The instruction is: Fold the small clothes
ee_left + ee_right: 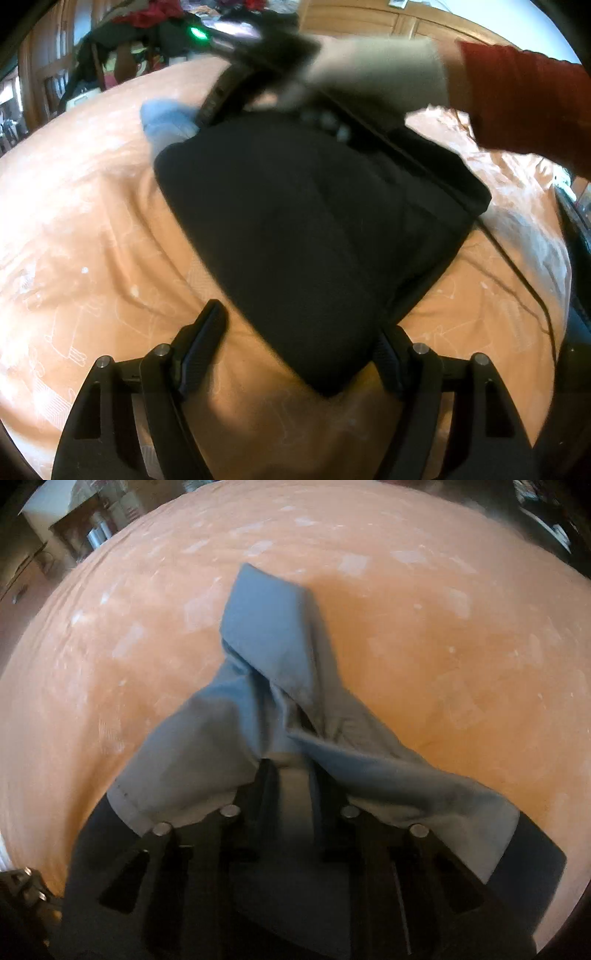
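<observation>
Left tool (295, 354): gaping wide, hovering over the near edge of the folded black fabric garment (314, 229) lying on the orange patterned bed sheet (92, 240).
Right tool (293, 775): clamping the crumpled light-blue cloth garment (266, 657), which is draping over its fingers (264, 775).

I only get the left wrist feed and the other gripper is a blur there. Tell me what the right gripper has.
Observer: The right gripper is shut on a blue garment, bunched between its fingers.
Operator: Say how the cloth hangs.
Observer: It drapes over both fingers, and a folded end reaches forward over the orange bedsheet.
Operator: Report anything else on the sheet in that feed.
Observer: Nothing else; the black garment does not appear in the right wrist view.
</observation>
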